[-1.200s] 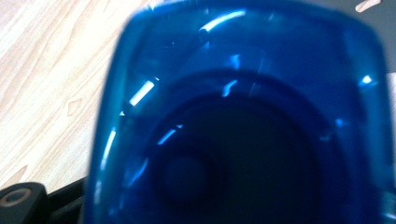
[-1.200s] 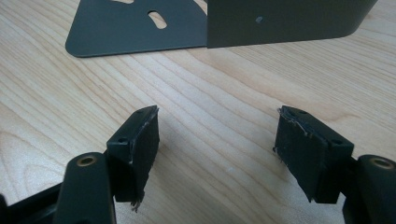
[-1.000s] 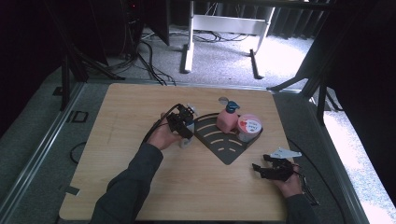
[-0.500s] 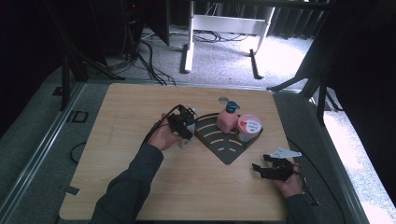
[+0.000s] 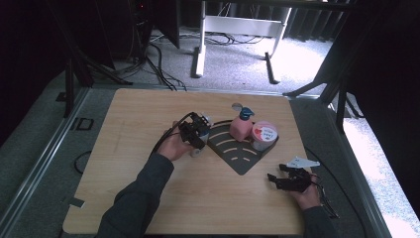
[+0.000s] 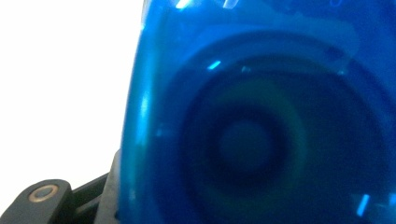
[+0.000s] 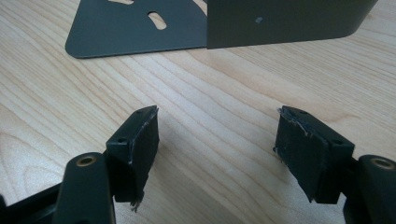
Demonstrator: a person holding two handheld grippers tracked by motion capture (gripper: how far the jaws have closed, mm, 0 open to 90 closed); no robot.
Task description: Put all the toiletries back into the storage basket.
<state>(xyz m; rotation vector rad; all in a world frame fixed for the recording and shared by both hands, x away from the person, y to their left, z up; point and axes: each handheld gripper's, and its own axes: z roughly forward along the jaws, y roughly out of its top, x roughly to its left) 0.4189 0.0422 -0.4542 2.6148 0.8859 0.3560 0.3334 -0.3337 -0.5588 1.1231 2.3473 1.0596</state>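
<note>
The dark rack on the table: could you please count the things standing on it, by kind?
Pink pump bottle: 1
Round tub with pink lid: 1
Total on the dark rack: 2

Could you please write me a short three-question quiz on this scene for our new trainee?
1. True or false: the right gripper stands open over bare table.
2. Which item on the dark corner rack has a pump top? A) pink bottle B) round tub
3. What colour is the object close against the left gripper's camera?

Key: 1 true; 2 A; 3 blue.
</note>
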